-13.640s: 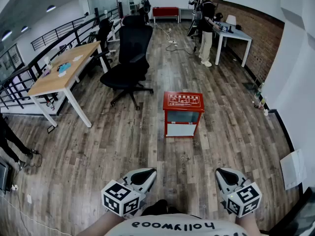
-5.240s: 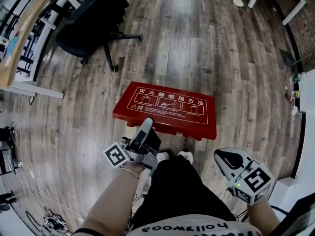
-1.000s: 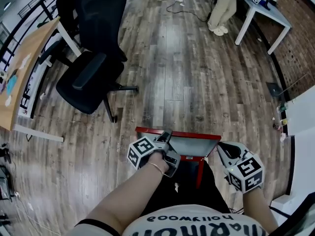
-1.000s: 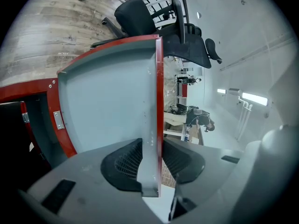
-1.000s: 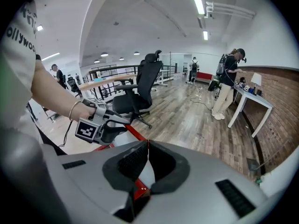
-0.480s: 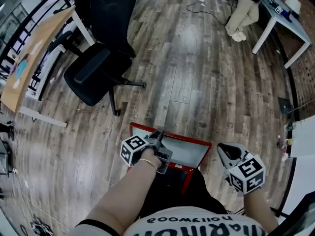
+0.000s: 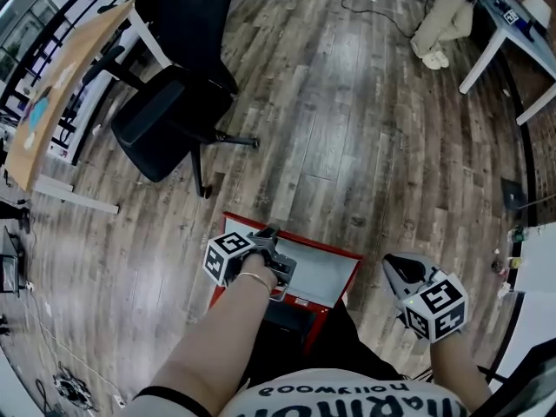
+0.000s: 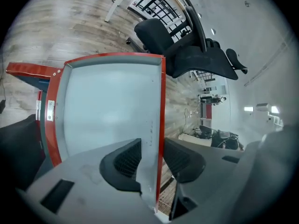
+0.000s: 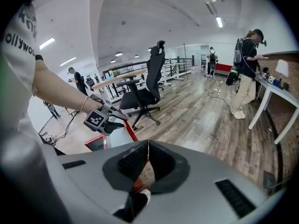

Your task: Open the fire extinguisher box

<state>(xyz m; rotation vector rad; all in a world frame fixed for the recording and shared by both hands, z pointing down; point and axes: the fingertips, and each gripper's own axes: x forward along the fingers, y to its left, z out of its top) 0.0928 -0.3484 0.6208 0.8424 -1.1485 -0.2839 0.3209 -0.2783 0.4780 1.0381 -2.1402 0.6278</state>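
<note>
Low in the head view, one red metal fire extinguisher box (image 7: pixel 323 318) sits on the grey plank floor (image 7: pixel 347 102). Its single door (image 7: pixel 321 272), a flat pale pane in a red frame, is swung open. One left gripper (image 7: pixel 268 235) is at the door's upper left edge, and one right gripper (image 7: pixel 398 272) hangs apart at lower right. One black swivel chair (image 7: pixel 165 111) stands upper left.

Left gripper view: two ribbed dark pads clamp the door's red edge.

Right gripper view: jaws pressed together, empty. One person (image 9: pixel 245 73) stands at a white table (image 9: pixel 280 97), far right.
</note>
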